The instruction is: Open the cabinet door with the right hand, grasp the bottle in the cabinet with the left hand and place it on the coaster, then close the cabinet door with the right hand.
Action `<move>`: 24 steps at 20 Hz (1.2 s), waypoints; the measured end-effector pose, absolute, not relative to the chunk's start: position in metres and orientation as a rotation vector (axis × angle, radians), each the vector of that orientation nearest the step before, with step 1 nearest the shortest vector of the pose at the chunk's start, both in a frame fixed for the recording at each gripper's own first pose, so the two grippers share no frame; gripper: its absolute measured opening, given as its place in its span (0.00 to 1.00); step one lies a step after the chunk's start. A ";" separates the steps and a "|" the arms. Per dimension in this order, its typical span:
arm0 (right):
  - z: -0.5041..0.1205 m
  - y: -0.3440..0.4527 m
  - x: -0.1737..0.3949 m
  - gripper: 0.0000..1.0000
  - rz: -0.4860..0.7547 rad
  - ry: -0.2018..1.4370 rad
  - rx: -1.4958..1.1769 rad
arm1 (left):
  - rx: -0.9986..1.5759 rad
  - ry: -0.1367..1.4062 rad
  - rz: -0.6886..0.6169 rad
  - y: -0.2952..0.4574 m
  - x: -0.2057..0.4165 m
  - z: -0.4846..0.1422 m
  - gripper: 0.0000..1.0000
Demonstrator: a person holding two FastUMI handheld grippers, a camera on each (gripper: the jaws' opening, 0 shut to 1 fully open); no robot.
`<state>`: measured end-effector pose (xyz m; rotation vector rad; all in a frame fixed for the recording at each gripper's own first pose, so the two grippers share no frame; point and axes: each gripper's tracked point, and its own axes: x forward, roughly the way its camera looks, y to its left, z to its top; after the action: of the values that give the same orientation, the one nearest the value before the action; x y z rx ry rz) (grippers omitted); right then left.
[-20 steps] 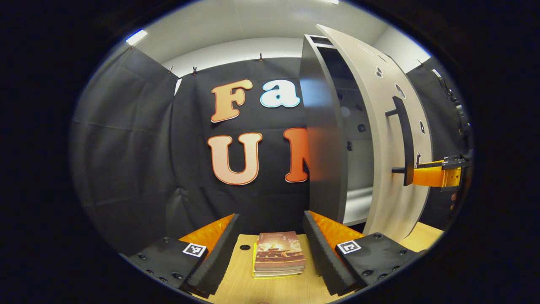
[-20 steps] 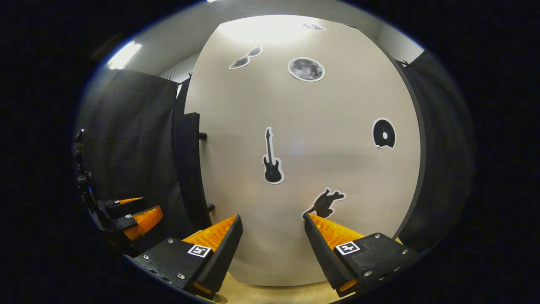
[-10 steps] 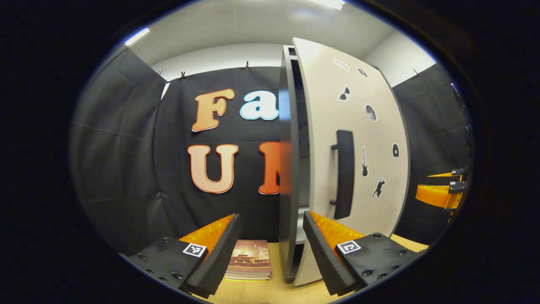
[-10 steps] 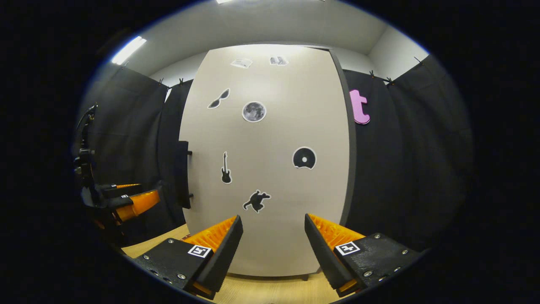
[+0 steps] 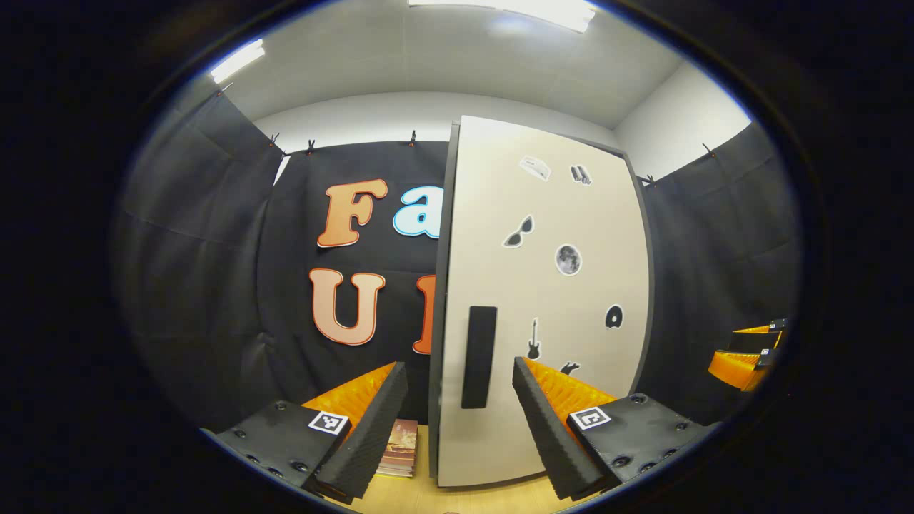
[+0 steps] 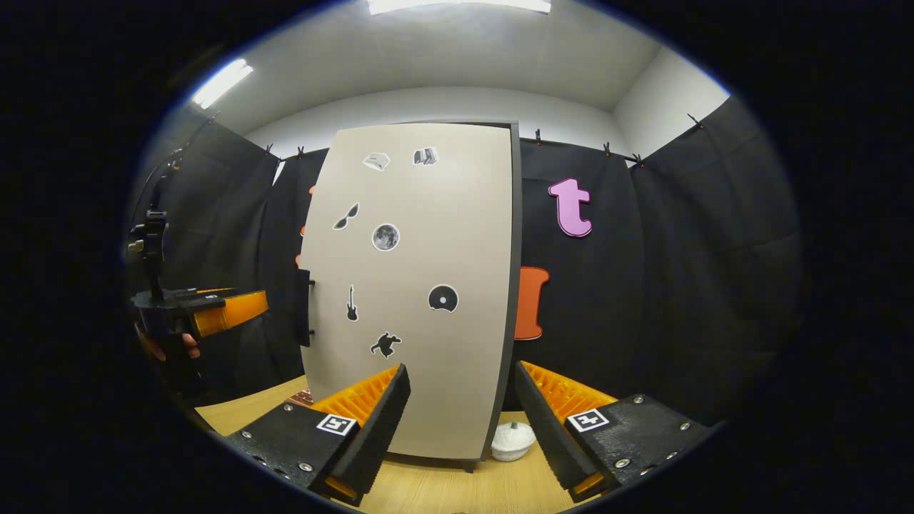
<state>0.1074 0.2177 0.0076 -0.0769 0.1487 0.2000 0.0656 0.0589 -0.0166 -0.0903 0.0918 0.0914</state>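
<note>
Wooden tabletop (image 6: 435,489), closed cabinet door (image 6: 421,285) just ahead of both wide-open, empty grippers.

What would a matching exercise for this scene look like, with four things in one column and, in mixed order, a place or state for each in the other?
Things:
1. cabinet door
2. handle
3. books
4. small white object

Places or states:
A. on the table, at the cabinet's foot, between the right tongs' fingers in the right gripper view
B. shut, with stickers on its front
C. a black upright bar near the door's edge
D. stacked on the table, on the handle side of the cabinet

Pairs: 1-B, 2-C, 3-D, 4-A.
</note>
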 end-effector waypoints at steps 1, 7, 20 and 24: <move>0.012 0.216 0.102 0.92 0.207 0.142 -0.064 | -0.091 0.089 0.097 0.056 0.063 -0.011 0.99; 0.030 0.209 0.080 0.92 0.251 0.094 -0.059 | -0.041 0.063 0.125 0.032 0.029 0.018 0.97; 0.028 0.186 0.045 0.93 0.261 0.088 -0.034 | -0.025 0.063 0.164 0.001 -0.019 0.022 0.97; 0.033 0.182 0.039 0.93 0.257 0.084 -0.026 | -0.008 0.056 0.162 0.001 -0.022 0.030 0.99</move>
<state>0.0389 0.1816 0.0330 -0.0262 0.0843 0.2572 -0.0221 0.0010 0.0302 -0.0076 0.0562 0.1624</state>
